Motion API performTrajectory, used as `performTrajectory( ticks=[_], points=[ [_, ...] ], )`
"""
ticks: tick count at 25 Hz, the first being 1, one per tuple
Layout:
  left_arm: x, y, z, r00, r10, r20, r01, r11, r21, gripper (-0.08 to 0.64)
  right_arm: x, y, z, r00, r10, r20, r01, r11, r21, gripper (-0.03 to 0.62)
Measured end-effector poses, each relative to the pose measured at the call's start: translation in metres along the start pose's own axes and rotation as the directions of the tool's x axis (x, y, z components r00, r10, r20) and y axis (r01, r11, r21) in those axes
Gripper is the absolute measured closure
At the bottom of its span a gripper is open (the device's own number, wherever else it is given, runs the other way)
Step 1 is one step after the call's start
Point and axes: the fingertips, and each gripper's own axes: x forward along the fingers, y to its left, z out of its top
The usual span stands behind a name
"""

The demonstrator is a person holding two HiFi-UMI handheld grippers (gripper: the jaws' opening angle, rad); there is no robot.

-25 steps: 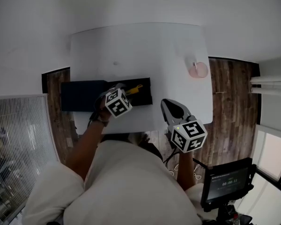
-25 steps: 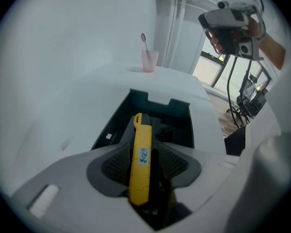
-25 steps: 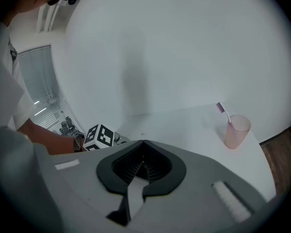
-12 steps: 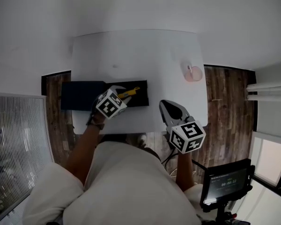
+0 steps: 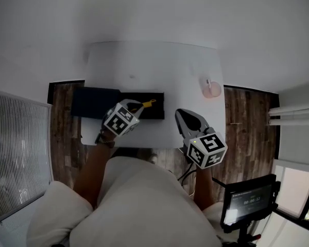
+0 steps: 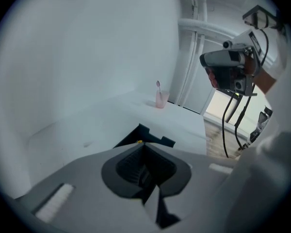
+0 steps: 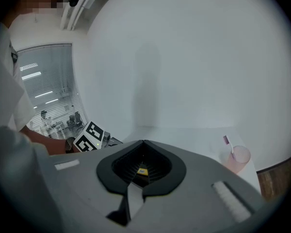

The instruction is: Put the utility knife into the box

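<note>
The black box [image 5: 155, 112] lies open near the table's front left, its lid [image 5: 92, 103] hanging past the left edge. The yellow utility knife [image 5: 148, 103] rests inside the box. My left gripper [image 5: 135, 105] hovers just at the box's near side, by the knife's left end. Its jaws are closing and meet at the tips [image 6: 141, 142], with nothing between them. In the left gripper view the box [image 6: 153, 140] shows just beyond those tips. My right gripper [image 5: 183, 113] is held over the table's front edge, right of the box, shut and empty [image 7: 143, 141].
A pink cup [image 5: 212, 89] with a toothbrush stands near the white table's [image 5: 159, 66] right edge, also seen as the cup [image 6: 160, 100] and cup [image 7: 236, 158]. Wooden floor lies on both sides of the table. A monitor [image 5: 247, 199] stands at the lower right.
My left gripper has drawn back slightly from the box toward me, and the knife stays lying in the box. The right gripper has barely moved.
</note>
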Motion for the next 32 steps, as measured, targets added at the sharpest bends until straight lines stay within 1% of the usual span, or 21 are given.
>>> performTrajectory(
  ticks=[3,5,7,10,13,15,20,23,25,27,29,30,32],
  points=[
    [-0.007,0.001,0.002,1.0,0.017,0.024,-0.017,1.0,-0.005,0.56,0.002,0.005,0.008,1.0,0.013,0.013,-0.013,0.999,-0.032,0.589],
    [-0.013,0.0,0.004,0.999,0.026,0.043,-0.026,1.0,0.009,0.56,0.003,0.009,0.012,1.0,0.024,0.02,-0.023,0.998,-0.052,0.589],
    [-0.02,0.003,0.008,0.995,0.058,0.078,-0.06,0.998,0.022,0.56,0.004,0.013,0.017,0.999,0.037,0.029,-0.035,0.997,-0.067,0.589],
    [-0.038,0.011,0.023,0.981,0.124,0.151,-0.13,0.991,0.031,0.56,0.004,0.017,0.028,0.997,0.055,0.052,-0.05,0.995,-0.084,0.589],
    [-0.058,0.009,0.039,0.971,0.135,0.197,-0.149,0.987,0.061,0.561,0.003,0.024,0.043,0.994,0.071,0.084,-0.062,0.993,-0.103,0.589],
    [-0.071,0.006,0.052,0.958,0.152,0.242,-0.176,0.981,0.08,0.561,0.002,0.029,0.053,0.991,0.079,0.106,-0.066,0.99,-0.122,0.59],
    [-0.106,0.011,0.083,0.901,0.24,0.361,-0.278,0.959,0.056,0.561,-0.002,0.037,0.075,0.985,0.101,0.142,-0.075,0.981,-0.178,0.591],
    [-0.133,0.017,0.103,0.863,0.281,0.419,-0.332,0.942,0.051,0.561,-0.005,0.042,0.09,0.98,0.095,0.176,-0.058,0.976,-0.208,0.591],
    [-0.153,0.02,0.116,0.829,0.305,0.469,-0.362,0.932,0.033,0.561,-0.009,0.042,0.102,0.974,0.075,0.215,-0.025,0.974,-0.226,0.591],
    [-0.173,0.024,0.127,0.786,0.33,0.523,-0.387,0.922,0.0,0.561,-0.014,0.042,0.113,0.965,0.058,0.255,0.007,0.969,-0.246,0.591],
    [-0.192,0.026,0.137,0.744,0.356,0.565,-0.42,0.907,-0.018,0.561,-0.021,0.043,0.125,0.955,0.053,0.294,0.028,0.964,-0.265,0.591],
    [-0.2,0.025,0.142,0.73,0.364,0.578,-0.438,0.899,-0.012,0.561,-0.025,0.044,0.132,0.949,0.052,0.311,0.036,0.962,-0.272,0.592],
    [-0.211,0.021,0.151,0.716,0.368,0.594,-0.473,0.881,0.024,0.561,-0.031,0.045,0.143,0.941,0.054,0.333,0.048,0.956,-0.288,0.592]
  ],
)
